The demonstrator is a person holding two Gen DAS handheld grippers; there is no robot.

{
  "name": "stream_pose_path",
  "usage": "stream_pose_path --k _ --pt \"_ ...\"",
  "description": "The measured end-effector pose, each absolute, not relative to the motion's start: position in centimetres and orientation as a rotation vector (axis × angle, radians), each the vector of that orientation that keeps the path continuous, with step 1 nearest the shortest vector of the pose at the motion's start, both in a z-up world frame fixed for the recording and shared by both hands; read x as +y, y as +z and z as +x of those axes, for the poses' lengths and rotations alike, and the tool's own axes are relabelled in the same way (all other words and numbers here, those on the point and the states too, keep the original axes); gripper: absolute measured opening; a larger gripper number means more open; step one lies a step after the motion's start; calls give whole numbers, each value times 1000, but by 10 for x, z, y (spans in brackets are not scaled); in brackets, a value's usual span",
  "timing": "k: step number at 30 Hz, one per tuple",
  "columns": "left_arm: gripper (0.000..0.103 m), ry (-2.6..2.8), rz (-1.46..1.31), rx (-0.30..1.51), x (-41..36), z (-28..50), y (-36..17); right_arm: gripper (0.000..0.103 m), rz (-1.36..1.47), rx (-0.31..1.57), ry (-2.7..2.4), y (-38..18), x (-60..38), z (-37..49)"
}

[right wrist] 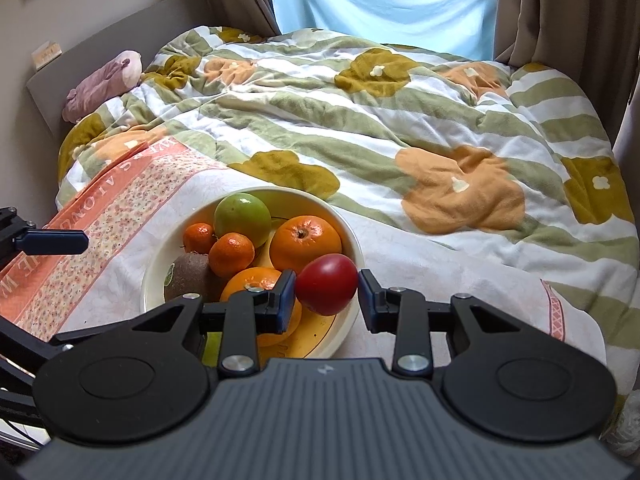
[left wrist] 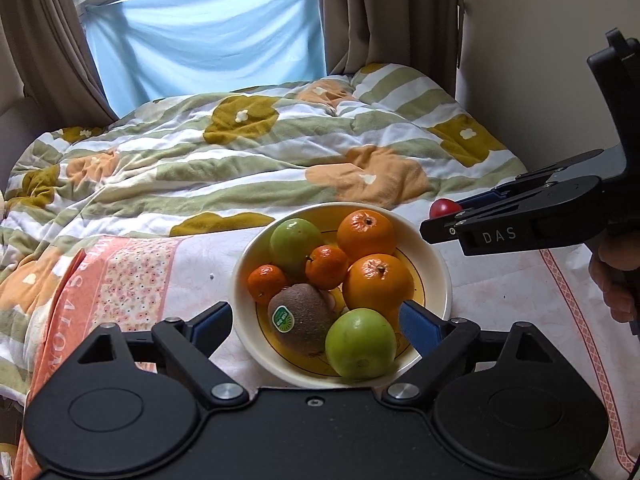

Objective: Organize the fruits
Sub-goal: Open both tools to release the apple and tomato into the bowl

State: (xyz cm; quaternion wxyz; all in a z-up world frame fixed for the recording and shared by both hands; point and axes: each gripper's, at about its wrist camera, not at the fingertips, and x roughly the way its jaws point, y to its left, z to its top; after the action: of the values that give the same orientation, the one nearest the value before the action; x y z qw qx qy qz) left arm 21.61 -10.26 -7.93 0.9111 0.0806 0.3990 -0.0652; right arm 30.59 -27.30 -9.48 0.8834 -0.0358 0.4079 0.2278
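Fruit bowl [left wrist: 440, 276] sits on a bed's pink floral cloth [left wrist: 132, 280], near a curtained window [left wrist: 208, 32]. Left gripper [left wrist: 316, 320] gapes empty; right gripper [right wrist: 326, 288] clamps a red tomato [right wrist: 326, 289].

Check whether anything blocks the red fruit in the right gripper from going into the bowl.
Nothing visible stands between them. The right gripper holds the red fruit over the near rim of the bowl. The bowl is crowded; the nearest orange lies just left of the fruit, and bare bowl floor shows below it.
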Motion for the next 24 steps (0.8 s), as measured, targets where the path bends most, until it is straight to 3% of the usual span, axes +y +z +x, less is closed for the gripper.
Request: stream_pose_path --k 13,16,17,24 --pt "93 -105 156 846 -88 216 -85 51 -49 892 474 -117 -261 327" --pt "93 -107 155 848 -86 215 -86 85 -33 874 473 -115 -261 325" --pt "93 -105 159 849 -86 215 -87 103 -27 874 474 -115 -261 325" --pt "93 -103 145 838 -82 208 -80 103 -8 837 465 -105 -262 316"
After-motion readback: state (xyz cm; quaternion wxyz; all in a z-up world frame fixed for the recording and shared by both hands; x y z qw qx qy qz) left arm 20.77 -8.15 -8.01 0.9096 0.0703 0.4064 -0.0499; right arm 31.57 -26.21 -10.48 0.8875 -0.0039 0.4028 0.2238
